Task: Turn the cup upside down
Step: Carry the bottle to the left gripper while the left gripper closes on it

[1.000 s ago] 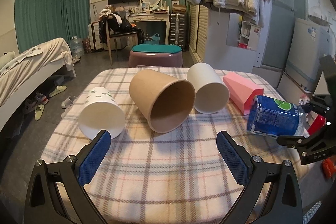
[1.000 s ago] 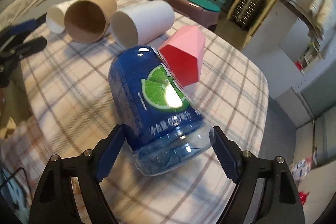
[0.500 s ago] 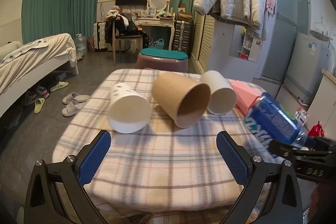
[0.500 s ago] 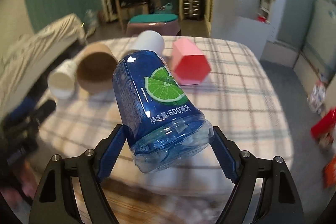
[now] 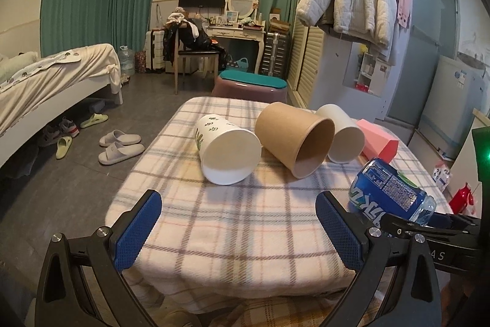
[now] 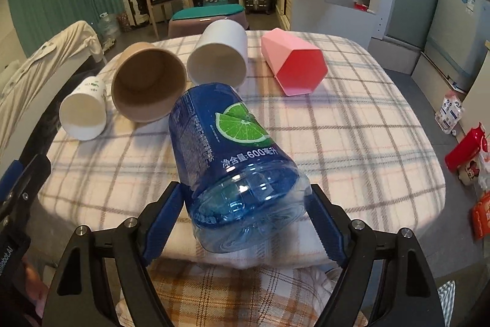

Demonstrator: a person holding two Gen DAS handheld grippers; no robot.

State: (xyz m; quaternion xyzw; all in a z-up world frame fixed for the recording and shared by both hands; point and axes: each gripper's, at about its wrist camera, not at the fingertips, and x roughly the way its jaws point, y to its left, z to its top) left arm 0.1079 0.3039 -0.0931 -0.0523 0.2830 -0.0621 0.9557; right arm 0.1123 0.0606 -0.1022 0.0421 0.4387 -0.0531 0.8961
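Note:
My right gripper point(image 6: 246, 219) is shut on a blue cut-off bottle cup point(image 6: 232, 161) with a lime label, held tilted above the front of the checked table point(image 6: 352, 124); it also shows in the left wrist view point(image 5: 389, 192). My left gripper point(image 5: 239, 229) is open and empty at the table's front edge. Lying on their sides are a white leaf-print cup point(image 5: 226, 152), a brown paper cup point(image 5: 297, 140), a plain white cup point(image 5: 343, 137) and a pink hexagonal cup point(image 5: 378, 140). In the right wrist view they are the white leaf-print cup point(image 6: 84, 109), brown cup point(image 6: 148, 88), white cup point(image 6: 220, 55) and pink cup point(image 6: 294, 62).
A purple stool with a teal top point(image 5: 251, 85) stands behind the table. A bed point(image 5: 46, 75) is at the left with slippers point(image 5: 119, 143) on the floor. A red container point(image 6: 465, 149) and packets lie on the floor at the right.
Both grippers have pulled back from the table toward its front edge. The blue bottle cup has risen with the right gripper and stays gripped. The left gripper stays open.

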